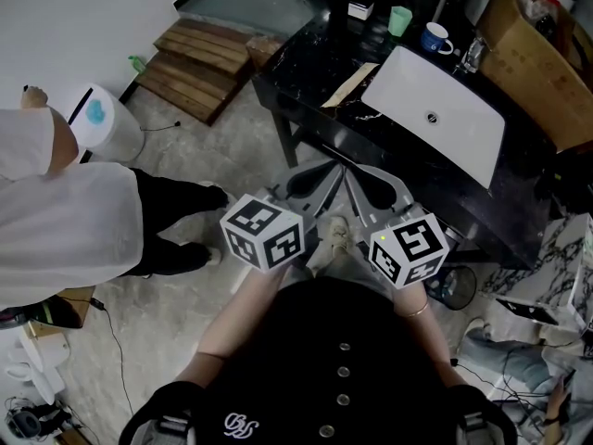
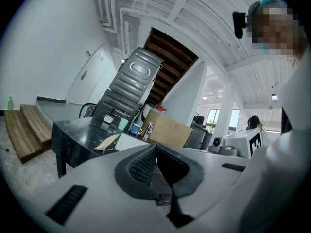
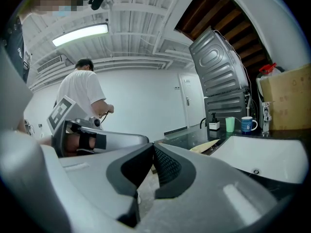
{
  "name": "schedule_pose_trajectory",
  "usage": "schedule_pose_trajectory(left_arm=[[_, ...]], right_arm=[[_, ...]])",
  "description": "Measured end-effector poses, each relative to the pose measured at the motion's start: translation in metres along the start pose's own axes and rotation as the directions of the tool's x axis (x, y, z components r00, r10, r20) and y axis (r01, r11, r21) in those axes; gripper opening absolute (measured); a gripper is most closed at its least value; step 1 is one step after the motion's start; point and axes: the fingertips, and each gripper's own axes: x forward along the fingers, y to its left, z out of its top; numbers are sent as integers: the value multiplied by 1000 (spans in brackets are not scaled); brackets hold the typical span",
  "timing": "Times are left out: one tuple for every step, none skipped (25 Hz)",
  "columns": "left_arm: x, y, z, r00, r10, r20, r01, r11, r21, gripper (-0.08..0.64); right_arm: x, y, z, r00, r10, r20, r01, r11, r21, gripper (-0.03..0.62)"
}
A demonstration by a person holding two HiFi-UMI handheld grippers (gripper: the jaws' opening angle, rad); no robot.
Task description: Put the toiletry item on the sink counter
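We hold both tools low and close against our body, side by side and well short of the sink counter, which reads to us as a resting carry, not a reach. The left gripper has its ribbed pads pressed together with nothing between them, and the right gripper is likewise closed on nothing; we judge the claws are kept together because there is no load to bear. The likeliest toiletry item, a small pump bottle, stands upright at the far edge of the dark counter, just beside a green cup and near a blue mug, behind the white basin. A tan paper lies at the basin's near corner. If that bottle is the item meant, it already stands where the task wants it; if another is meant, we see none in either claw.
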Motion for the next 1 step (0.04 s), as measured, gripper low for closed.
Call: schedule_pose_trajectory(left_arm=[[0, -1, 0, 1000, -4, -2, 4, 1000, 3, 12]], right_arm=[[0, 0, 0, 1000, 0, 0, 0, 1000, 1, 3]])
